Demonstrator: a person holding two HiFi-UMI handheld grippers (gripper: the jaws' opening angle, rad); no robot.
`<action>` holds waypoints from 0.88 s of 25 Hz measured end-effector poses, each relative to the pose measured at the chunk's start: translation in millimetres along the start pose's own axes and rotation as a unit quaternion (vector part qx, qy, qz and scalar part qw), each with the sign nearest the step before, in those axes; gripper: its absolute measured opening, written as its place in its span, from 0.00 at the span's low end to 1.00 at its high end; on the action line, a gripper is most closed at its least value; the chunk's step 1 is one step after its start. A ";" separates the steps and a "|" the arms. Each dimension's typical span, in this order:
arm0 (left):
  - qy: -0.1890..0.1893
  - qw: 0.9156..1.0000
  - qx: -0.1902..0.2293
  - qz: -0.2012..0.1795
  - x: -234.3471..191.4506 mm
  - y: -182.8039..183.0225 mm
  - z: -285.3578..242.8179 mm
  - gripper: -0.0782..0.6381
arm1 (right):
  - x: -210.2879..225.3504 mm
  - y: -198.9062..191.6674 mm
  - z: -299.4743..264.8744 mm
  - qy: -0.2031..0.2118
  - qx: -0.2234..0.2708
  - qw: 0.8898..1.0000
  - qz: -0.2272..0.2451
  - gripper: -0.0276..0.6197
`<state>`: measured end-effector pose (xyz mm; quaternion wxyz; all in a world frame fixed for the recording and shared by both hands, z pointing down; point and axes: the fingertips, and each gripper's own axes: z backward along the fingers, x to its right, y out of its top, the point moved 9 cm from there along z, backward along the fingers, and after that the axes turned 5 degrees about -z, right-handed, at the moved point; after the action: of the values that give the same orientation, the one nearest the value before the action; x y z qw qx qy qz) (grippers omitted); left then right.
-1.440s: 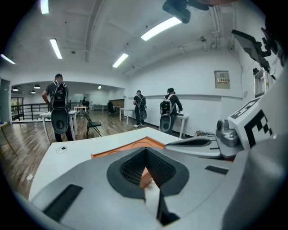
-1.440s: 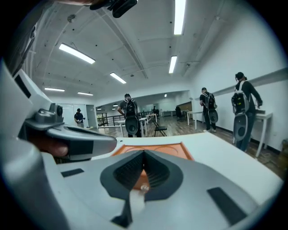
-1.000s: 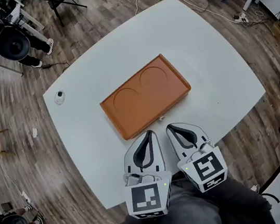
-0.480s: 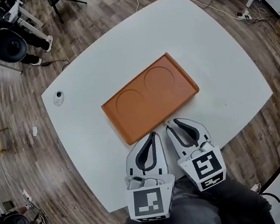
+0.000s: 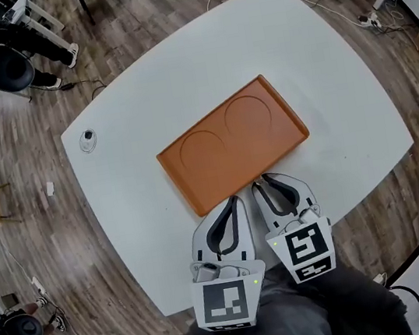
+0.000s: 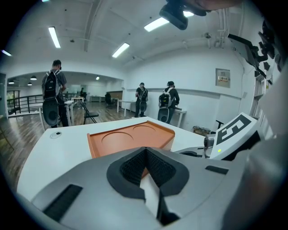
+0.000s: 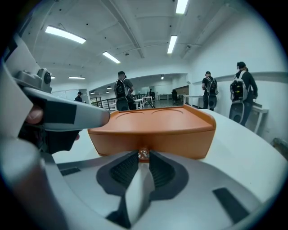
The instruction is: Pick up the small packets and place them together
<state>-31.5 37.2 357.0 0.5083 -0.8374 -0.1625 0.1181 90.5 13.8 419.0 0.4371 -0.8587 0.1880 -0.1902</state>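
Right gripper view shows a small packet (image 7: 143, 154) on the white counter (image 7: 252, 148), just against the near wall of the orange tray (image 7: 153, 130). It sits between the fingertips of the right gripper (image 5: 259, 185), whose fingers have just been opening and stand slightly apart around it. The left gripper (image 6: 145, 149) keeps its fingers closed together on nothing, near the tray.

- Tray (image 5: 232, 150): orange plastic, matt, smooth.
- Table (image 5: 320, 66): white top, smooth, slight sheen.
- Floor (image 5: 37, 222): wood planks, grey-brown w/ visible grain.
- Left gripper (image 5: 234, 200): grey plastic shell, smooth, matt; pads (image 6: 135, 168) black, ribbed, rubbery-looking.
- Marker cube (image 5: 227, 303): matt b/w print.
- Small packet (image 7: 143, 154): glossy amber wrap.
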 end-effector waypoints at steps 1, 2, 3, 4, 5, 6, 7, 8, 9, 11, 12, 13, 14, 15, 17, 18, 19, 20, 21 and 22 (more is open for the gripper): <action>0.000 1.000 -0.001 0.001 -0.2 1.1 1.0 0.10 | 0.0 0.8 0.9 0.002 -0.001 1.000 -0.002 0.17; 0.000 1.000 -0.002 0.004 -0.8 2.1 2.0 0.10 | -0.2 1.5 1.5 0.003 -0.002 1.000 -0.003 0.16; 0.001 1.000 -0.002 0.006 -1.6 2.7 2.6 0.10 | -0.5 2.1 1.6 0.005 -0.002 1.000 -0.004 0.16; 0.002 1.000 -0.002 0.008 -2.4 3.0 3.1 0.10 | -0.6 2.0 1.5 0.006 -0.002 1.000 -0.005 0.16; 0.003 1.000 -0.002 0.009 -2.8 2.9 3.4 0.10 | -0.6 1.4 1.5 0.007 -0.003 1.000 -0.006 0.16; 0.004 1.000 -0.001 0.009 -3.0 2.6 3.8 0.10 | -0.6 0.5 1.9 0.008 -0.003 1.000 -0.006 0.16; 0.004 1.000 -0.001 0.010 -3.5 2.4 4.2 0.10 | -0.9 -0.2 2.5 0.008 -0.004 1.000 -0.007 0.16; 0.005 1.000 -0.001 0.011 -4.2 2.3 4.6 0.10 | -1.5 -0.6 3.2 0.008 -0.004 1.000 -0.006 0.16; 0.005 1.000 -0.001 0.011 -4.9 2.3 4.9 0.10 | -2.1 -0.9 3.9 0.008 -0.004 1.000 -0.006 0.16; 0.004 1.000 -0.001 0.008 -5.1 1.7 5.0 0.10 | -2.6 -2.1 5.8 0.007 -0.003 1.000 -0.005 0.16; 0.003 1.000 -0.002 0.006 -4.4 0.9 5.4 0.10 | -2.7 -3.4 7.1 0.006 -0.003 1.000 -0.005 0.16; 0.002 1.000 -0.004 0.005 -3.5 -0.1 6.0 0.10 | -2.9 -5.0 8.5 0.005 -0.003 1.000 -0.005 0.16; 0.001 1.000 -0.006 0.005 -2.7 -1.1 6.8 0.10 | -3.3 -6.6 9.9 0.005 -0.003 1.000 -0.006 0.16; -0.001 1.000 -0.007 0.004 -2.0 -2.0 7.5 0.10 | -3.9 -8.1 11.2 0.004 -0.003 1.000 -0.007 0.16; -0.005 1.000 -0.008 0.004 -0.3 -3.4 8.8 0.10 | -4.8 -10.0 14.2 0.003 -0.002 1.000 -0.007 0.16; -0.006 1.000 -0.008 0.004 1.1 -3.9 9.3 0.10 | -5.1 -10.8 16.0 0.003 -0.001 1.000 -0.008 0.16; -0.008 1.000 -0.009 0.004 2.7 -4.3 9.7 0.10 | -5.2 -11.8 18.0 0.002 -0.001 1.000 -0.009 0.16; -0.009 1.000 -0.009 0.003 4.7 -4.6 10.1 0.10 | -5.2 -13.0 20.1 0.001 0.000 1.000 -0.010 0.16; -0.012 1.000 -0.010 0.002 6.7 -5.0 10.5 0.10 | -5.2 -14.4 22.2 0.000 -0.001 1.000 -0.011 0.16; -0.014 1.000 -0.011 0.001 8.5 -5.4 11.2 0.10 | -5.5 -15.9 24.3 -0.001 -0.002 1.000 -0.012 0.16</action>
<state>-28.5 52.0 356.4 0.4966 -0.8413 -0.1702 0.1288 100.2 41.7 418.0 0.4337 -0.8617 0.1780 -0.1944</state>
